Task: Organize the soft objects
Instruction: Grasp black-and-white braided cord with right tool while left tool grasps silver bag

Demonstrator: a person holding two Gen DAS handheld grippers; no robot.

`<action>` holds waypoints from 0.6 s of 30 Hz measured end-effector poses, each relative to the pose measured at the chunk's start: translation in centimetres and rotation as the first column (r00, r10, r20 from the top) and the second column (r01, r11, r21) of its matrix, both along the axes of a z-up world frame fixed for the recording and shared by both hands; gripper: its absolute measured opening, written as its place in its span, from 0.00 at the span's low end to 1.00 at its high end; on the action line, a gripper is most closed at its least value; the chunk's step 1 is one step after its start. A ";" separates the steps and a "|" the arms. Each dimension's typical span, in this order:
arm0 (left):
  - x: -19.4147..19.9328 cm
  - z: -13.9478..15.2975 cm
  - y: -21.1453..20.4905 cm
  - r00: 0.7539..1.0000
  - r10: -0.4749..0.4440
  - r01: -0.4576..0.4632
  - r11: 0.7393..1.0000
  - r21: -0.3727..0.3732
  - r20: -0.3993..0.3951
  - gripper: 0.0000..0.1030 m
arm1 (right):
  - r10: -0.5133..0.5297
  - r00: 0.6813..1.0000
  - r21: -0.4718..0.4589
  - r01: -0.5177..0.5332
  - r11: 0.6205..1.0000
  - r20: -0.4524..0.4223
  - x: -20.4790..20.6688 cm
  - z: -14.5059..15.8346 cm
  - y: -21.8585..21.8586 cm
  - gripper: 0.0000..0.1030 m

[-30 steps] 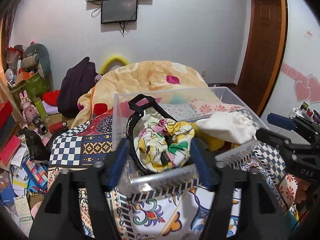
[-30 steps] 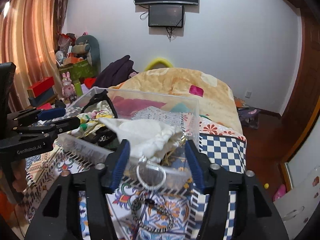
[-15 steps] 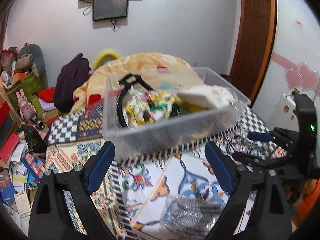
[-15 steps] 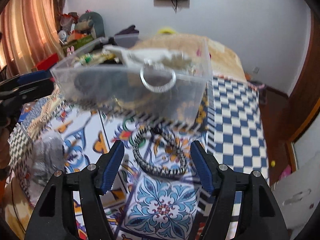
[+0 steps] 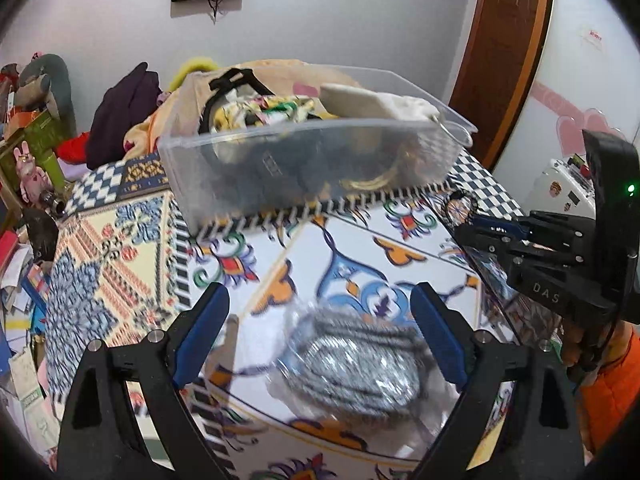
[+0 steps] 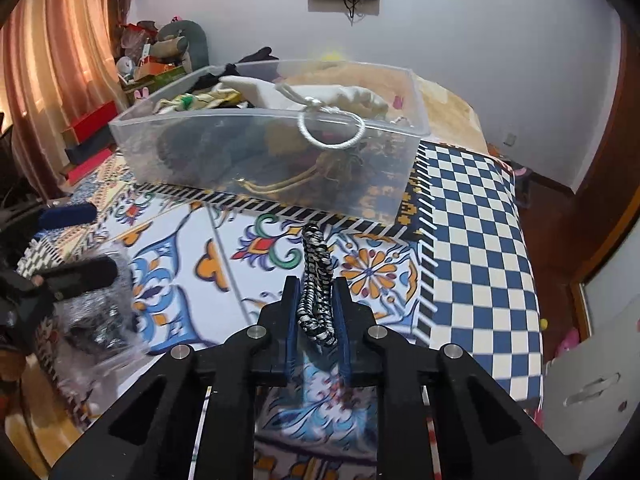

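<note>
My left gripper (image 5: 318, 296) stands wide open just over a silvery-grey bundle in clear plastic (image 5: 352, 364), which lies on the patterned bed cover between the blue pads without touching them. In the right wrist view, my right gripper (image 6: 316, 282) is shut on a black-and-white braided band (image 6: 316, 256), whose far end rests on the cover. Behind both sits a clear plastic bin (image 6: 240, 148) filled with soft items, among them a white drawstring pouch (image 6: 340, 94) and a floral scrunchie (image 5: 272, 110). At the right of the left wrist view, the right gripper (image 5: 480, 222) shows again.
The bed cover turns to blue-and-white checks (image 6: 472, 216) on the right and drops off at the bed's edge. An orange blanket (image 5: 280, 70) is heaped behind the bin. Boxes and toys (image 5: 36, 152) crowd the floor on the left, and a brown door (image 5: 504, 48) stands at the back right.
Both grippers dropped from the bin's rim to the bed cover in front of it. The left jaws widened over the silvery bundle, and the right jaws closed on the braided band.
</note>
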State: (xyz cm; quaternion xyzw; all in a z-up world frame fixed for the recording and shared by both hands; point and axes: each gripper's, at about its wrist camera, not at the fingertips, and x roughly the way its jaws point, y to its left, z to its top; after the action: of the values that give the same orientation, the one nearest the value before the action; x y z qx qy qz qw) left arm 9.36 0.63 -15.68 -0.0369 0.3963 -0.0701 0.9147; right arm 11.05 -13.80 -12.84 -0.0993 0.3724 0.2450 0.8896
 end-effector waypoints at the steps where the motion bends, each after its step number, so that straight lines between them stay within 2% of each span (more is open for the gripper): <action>1: -0.3 -0.2 -0.2 1.000 -0.006 0.006 1.000 -0.005 -0.006 0.92 | 0.002 1.000 0.008 -0.002 1.000 0.006 -0.5 0.2 -0.1 0.14; 9: -1.5 -1.7 -1.3 0.999 -0.023 0.022 1.000 -0.007 -0.045 0.93 | 0.019 0.999 0.076 -0.021 0.997 0.030 -2.2 2.1 -0.4 0.14; 13: -2.2 -1.9 -1.6 1.000 -0.021 0.021 1.000 0.000 -0.013 0.93 | 0.023 0.999 0.093 -0.026 0.995 0.036 -2.9 2.5 -0.3 0.14; 16: -2.6 -2.1 -1.7 0.999 -0.033 0.033 0.999 0.021 0.005 0.80 | 0.026 0.999 0.101 -0.029 0.994 0.037 -3.1 2.6 -0.2 0.14; 18: -2.6 -2.0 -1.7 0.999 -0.037 0.036 0.999 0.035 0.011 0.65 | 0.029 0.999 0.105 -0.033 0.994 0.038 -3.3 2.7 -0.3 0.14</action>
State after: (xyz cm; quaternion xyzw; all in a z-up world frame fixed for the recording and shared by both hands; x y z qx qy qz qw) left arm 6.73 -1.04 -17.66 -0.0136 0.3926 -0.0801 0.9161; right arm 7.78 -14.09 -10.11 -0.0625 0.3412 0.2761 0.8963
